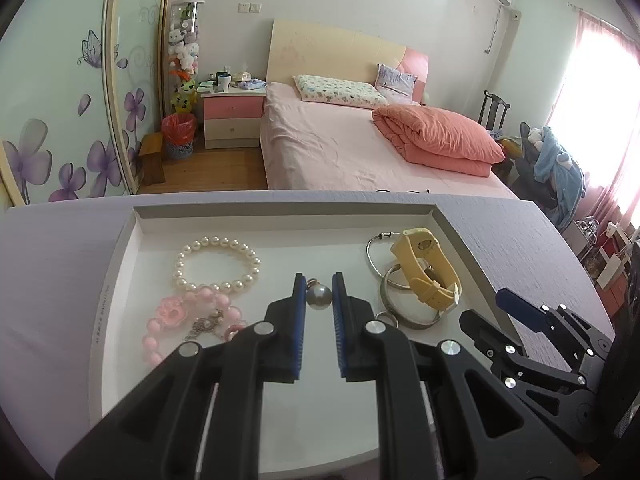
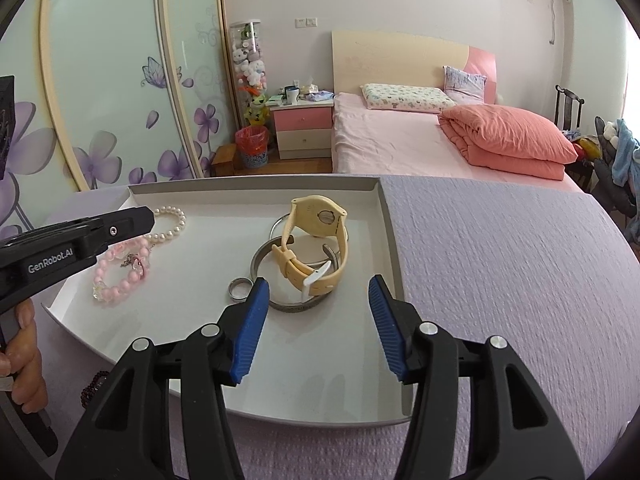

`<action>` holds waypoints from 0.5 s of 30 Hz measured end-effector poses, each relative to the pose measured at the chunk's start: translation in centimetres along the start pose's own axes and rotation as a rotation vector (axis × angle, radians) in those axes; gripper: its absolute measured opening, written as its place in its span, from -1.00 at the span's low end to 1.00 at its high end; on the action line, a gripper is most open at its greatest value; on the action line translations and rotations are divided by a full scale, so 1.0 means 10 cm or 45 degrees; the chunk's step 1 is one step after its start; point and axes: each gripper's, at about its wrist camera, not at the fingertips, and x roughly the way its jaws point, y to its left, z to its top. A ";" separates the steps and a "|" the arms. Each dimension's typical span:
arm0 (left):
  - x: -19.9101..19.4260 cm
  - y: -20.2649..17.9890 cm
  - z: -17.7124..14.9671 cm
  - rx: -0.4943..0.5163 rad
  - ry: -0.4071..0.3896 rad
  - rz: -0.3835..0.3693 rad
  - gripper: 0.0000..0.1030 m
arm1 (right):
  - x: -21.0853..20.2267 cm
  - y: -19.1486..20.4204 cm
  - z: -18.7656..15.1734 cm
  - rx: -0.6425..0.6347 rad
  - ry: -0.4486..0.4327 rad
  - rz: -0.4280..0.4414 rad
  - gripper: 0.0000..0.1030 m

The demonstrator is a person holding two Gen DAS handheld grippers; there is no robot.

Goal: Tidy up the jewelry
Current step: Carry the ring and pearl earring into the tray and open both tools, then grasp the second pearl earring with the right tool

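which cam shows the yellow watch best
The right wrist view: the yellow watch sits central, its case back and strap clear, lying over the silver bangles. The left wrist view shows it smaller, off to the right.

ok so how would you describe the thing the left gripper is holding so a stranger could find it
Look in the shallow white tray on the lavender tabletop. Near its middle, the left gripper pinches a grey pearl pendant between its blue pads. It is one large grey bead with a metal loop, unlike the beaded bracelets and bangles around it.
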 end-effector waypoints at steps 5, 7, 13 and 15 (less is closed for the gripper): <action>0.04 -0.03 0.02 0.006 0.005 0.015 -0.74 | 0.01 -0.05 -0.01 0.020 0.001 0.007 0.04; 0.05 -0.02 0.03 0.003 0.006 0.022 -0.73 | 0.00 -0.03 -0.01 0.022 0.002 0.010 0.04; -0.01 0.05 0.02 -0.027 -0.012 0.053 -0.28 | -0.01 -0.05 -0.01 0.020 0.003 0.011 0.04; -0.04 0.09 0.02 -0.038 -0.017 0.055 -0.26 | -0.01 -0.05 -0.01 0.020 0.004 0.009 0.04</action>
